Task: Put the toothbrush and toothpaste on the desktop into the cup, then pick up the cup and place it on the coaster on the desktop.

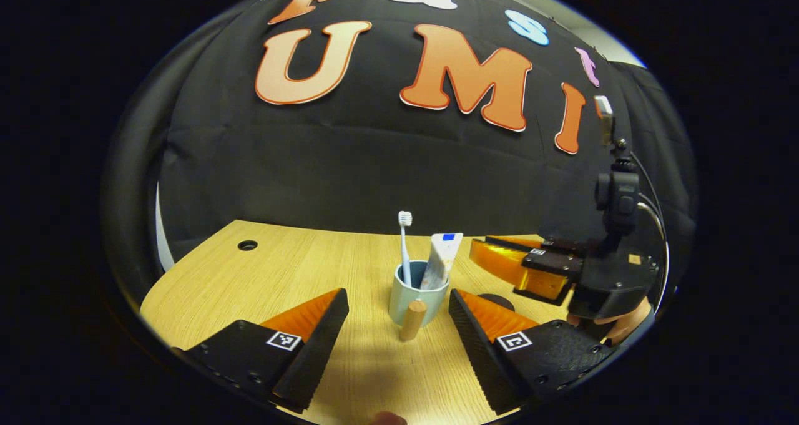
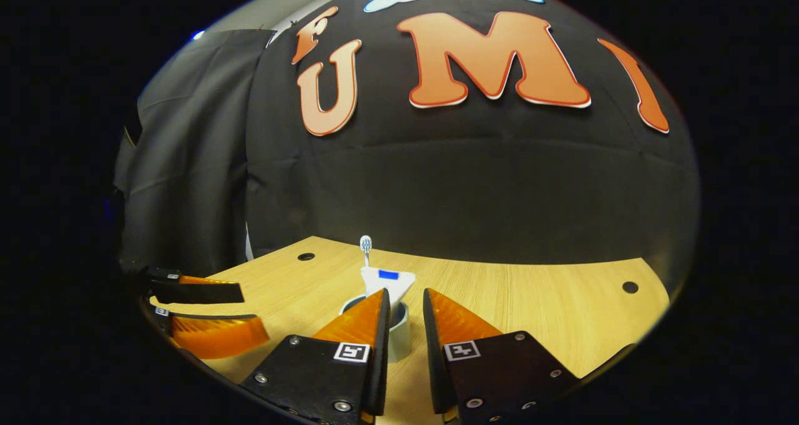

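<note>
On the desktop (image 1: 218, 275), toothbrush (image 1: 404, 244) and toothpaste (image 1: 442, 259) stand inside the cup (image 1: 409, 300). My left gripper (image 1: 394, 322) gapes wide near its handle (image 1: 412, 321); my right gripper (image 2: 406, 325) is narrow, empty. Next, I judge: grasp the cup, carry it right to the coaster (image 1: 496, 300).

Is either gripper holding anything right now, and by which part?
Nothing is held. The left gripper is open around the cup; the right gripper is nearly closed, gripping nothing.

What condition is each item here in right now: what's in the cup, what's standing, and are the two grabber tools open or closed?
Cup: upright on the desk, handle towards the left gripper.
Toothbrush: standing in the cup, bristles up.
Toothpaste: standing in the cup, leaning on its rim.
Coaster: flat on the desk, bare.
Left gripper: open, fingers either side of the cup.
Right gripper: narrow gap, holding nothing.
</note>
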